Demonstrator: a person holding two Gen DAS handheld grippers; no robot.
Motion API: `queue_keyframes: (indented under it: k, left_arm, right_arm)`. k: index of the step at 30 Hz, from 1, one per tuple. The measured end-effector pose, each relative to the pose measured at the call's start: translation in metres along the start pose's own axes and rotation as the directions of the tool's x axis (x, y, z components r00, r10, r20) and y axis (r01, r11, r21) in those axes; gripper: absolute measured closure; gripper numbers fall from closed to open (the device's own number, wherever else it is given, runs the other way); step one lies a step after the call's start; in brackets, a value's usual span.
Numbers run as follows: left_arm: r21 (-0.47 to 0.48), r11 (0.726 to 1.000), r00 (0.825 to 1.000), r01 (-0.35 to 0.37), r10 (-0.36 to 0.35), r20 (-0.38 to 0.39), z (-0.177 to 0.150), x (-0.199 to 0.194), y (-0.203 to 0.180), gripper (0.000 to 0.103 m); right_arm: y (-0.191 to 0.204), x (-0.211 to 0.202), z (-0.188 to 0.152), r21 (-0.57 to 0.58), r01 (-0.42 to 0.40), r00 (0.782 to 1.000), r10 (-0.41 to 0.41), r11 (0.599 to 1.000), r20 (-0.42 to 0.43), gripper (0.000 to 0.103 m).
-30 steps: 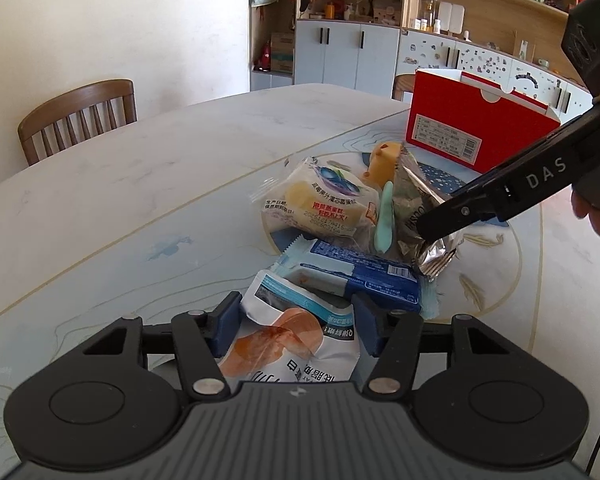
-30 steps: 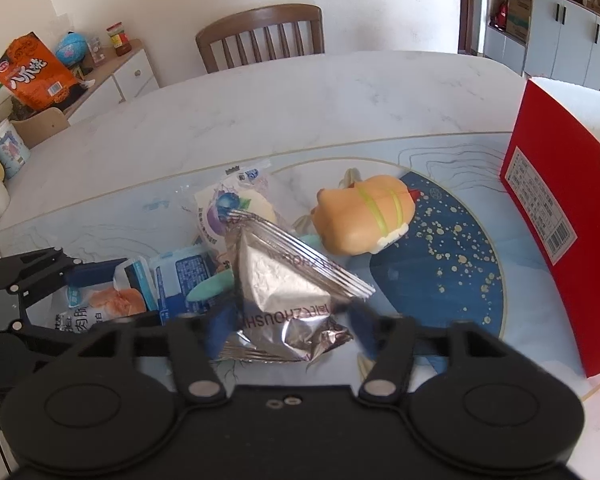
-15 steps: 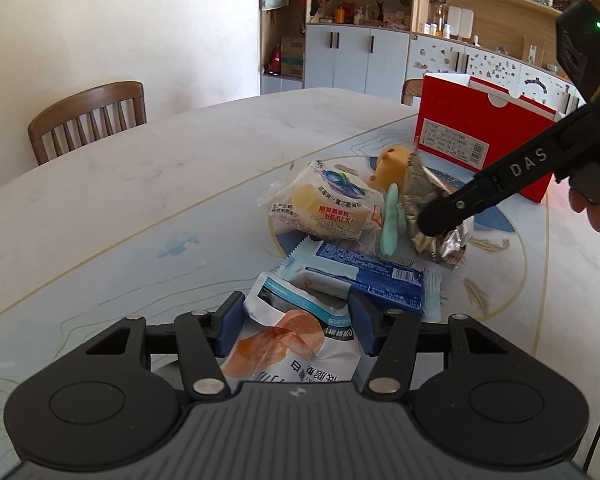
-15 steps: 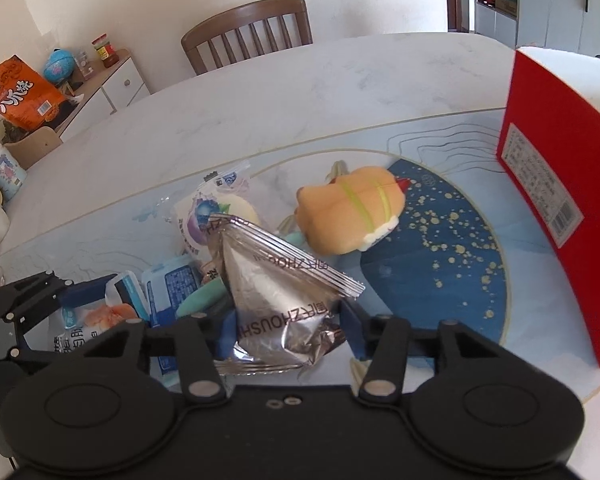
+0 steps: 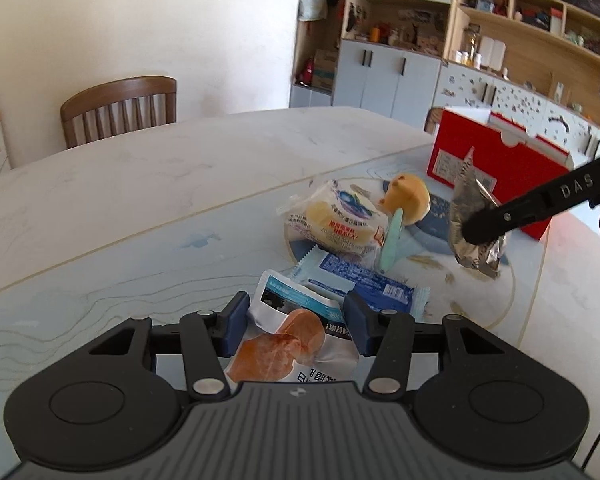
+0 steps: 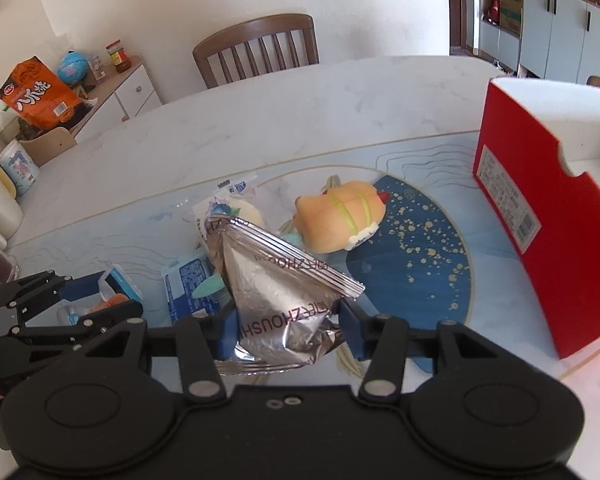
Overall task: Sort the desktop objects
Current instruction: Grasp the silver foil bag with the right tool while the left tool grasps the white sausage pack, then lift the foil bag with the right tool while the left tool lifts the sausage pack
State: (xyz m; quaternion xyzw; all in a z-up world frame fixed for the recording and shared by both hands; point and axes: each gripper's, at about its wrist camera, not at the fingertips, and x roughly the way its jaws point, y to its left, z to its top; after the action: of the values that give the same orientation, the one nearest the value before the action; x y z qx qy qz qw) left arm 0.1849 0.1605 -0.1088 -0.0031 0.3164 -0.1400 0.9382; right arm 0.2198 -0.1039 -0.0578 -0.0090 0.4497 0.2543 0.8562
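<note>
Right hand-held gripper (image 6: 286,330) pinches the silver packet (image 6: 278,280) – left hand-held gripper (image 5: 296,320) closing on the white pouch (image 5: 288,340)

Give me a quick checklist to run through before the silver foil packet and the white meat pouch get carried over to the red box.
1. Right hand-held gripper shut on crinkled silver foil packet: ok.
2. Foil packet off the table, seen from the left wrist view: ok.
3. Left hand-held gripper around white snack pouch with orange meat picture: jaws closing, pads at its edges; firm hold cannot tell.
4. Open red cardboard box upright, opening free: ok.
5. Orange plush toy lies between packet and box: not ok for a low path, lift over it.
</note>
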Motion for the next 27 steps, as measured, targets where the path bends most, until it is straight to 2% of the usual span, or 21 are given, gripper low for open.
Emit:
queue_keyframes:
  k: [4,11,27]
  left_arm:
    - [-0.024,1.0,1.0,-0.006,0.006,0.022,0.001,-0.013,-0.003,0.053]
    - [-0.105,0.995,1.0,0.002,-0.001,0.011,0.002,-0.025,-0.005,0.053]
    - [-0.141,0.99,1.0,-0.006,0.008,0.014,0.004,-0.056,-0.042,0.053]
  right_arm:
    - [-0.001,-0.012,-0.003,-0.029,0.009,1.0,-0.009,1.0,0.002,0.052]
    - [-0.013,-0.03,-0.003,-0.026,0.032,0.999,-0.031,0.999,0.005,0.052]
    - [-0.051,-0.084,-0.009,-0.011,0.05,0.997,-0.05,0.999,0.051,0.052]
